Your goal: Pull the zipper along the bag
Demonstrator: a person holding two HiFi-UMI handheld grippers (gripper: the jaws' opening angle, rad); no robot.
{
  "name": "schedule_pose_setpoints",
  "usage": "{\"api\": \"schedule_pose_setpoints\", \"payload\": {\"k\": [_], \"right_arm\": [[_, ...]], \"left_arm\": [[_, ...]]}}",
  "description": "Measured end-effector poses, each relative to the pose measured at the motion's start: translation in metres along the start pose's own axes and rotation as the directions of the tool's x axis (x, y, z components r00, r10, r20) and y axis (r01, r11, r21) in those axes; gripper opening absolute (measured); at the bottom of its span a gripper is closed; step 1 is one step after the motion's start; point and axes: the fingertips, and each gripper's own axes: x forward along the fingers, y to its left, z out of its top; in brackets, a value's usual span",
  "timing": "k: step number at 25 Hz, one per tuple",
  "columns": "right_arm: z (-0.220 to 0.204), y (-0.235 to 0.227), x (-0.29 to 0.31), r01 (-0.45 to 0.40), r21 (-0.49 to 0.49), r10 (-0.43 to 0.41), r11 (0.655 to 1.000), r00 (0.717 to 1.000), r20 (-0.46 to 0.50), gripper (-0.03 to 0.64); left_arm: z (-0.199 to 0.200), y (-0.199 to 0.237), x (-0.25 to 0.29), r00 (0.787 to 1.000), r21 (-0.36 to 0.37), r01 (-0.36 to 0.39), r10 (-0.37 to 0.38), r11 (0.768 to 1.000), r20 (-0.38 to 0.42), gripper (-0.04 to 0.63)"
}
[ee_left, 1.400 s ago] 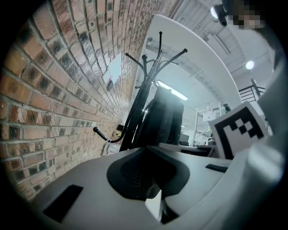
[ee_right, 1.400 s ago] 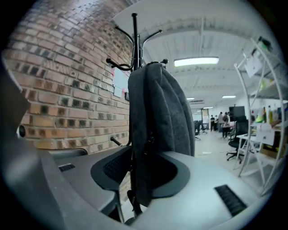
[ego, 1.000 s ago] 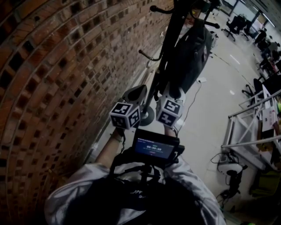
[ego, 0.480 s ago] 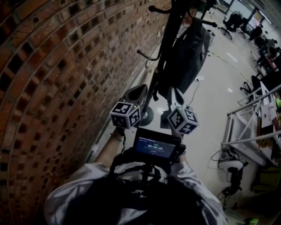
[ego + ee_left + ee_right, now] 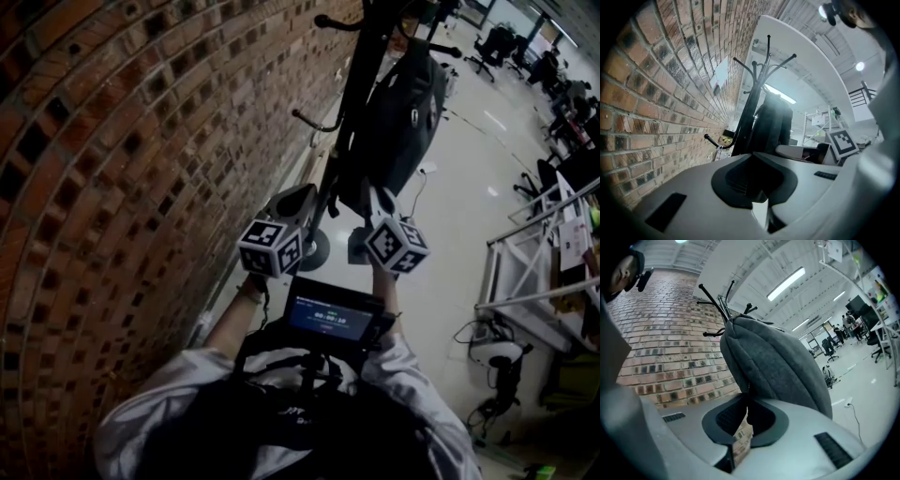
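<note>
Right gripper (image 5: 748, 399): jaws have just closed, from partly open a second ago down to a thin slit. Brick wall (image 5: 112, 187) shows through the slit lower down. The tips meet right at the bottom seam of the bag (image 5: 773, 362). Can't tell if a zipper pull is pinched; none is visible between the jaws.

Head view: the right gripper has also rolled and moved slightly right, and now sits just under the bag's lower edge.

Left gripper (image 5: 757, 157): jaws narrow, nothing between them. It's near the pole of the coat stand (image 5: 361, 84), pointed at it, clear of the bag and not bracing it.

Bag location: a dark grey backpack hanging from the coat stand, far side of both grippers, with the wall to the left.

My read: the closure looks like the grab on the zipper tab, so the pull along the track comes next. Risk: the bag hangs free with no counter-hold, so it may swing or lift with the pull rather than let the slider run. Worth confirming the tab is caught before committing.
</note>
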Motion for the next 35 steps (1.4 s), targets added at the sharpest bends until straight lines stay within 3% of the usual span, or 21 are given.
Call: {"api": "schedule_pose_setpoints", "payload": {"k": [4,9,15,22,30,35], "right_arm": [[0.000,-0.003,0.007,-0.008,0.089,0.010,0.996,1.000,-0.017,0.008],[0.006,0.002,0.008,0.031,0.057,-0.026,0.998,0.996,-0.082,0.005],[0.015,0.021,-0.015,-0.098,0.138,0.111,0.986,0.990,-0.090,0.005],[0.040,0.028,-0.021,-0.141,0.193,0.163,0.971,0.981,-0.108,0.018],[0.054,0.042,-0.024,-0.154,0.169,0.182,0.974,0.970,-0.164,0.026],[0.067,0.049,-0.022,-0.189,0.284,0.240,0.940,0.959,-0.154,0.028]], "left_arm": [[0.001,0.005,-0.003,1.000,0.000,-0.018,0.018,1.000,-0.013,0.008],[0.000,0.006,-0.002,1.000,-0.002,-0.010,0.010,1.000,-0.002,0.008],[0.000,0.008,-0.004,1.000,-0.007,-0.015,0.015,1.000,-0.009,0.008],[0.003,0.009,0.001,1.000,-0.024,-0.005,0.005,1.000,0.013,0.008],[0.006,0.000,0.007,1.000,-0.025,0.015,-0.014,1.000,0.019,0.008],[0.002,-0.001,0.008,1.000,-0.037,0.014,-0.013,0.999,0.027,0.008]]}}
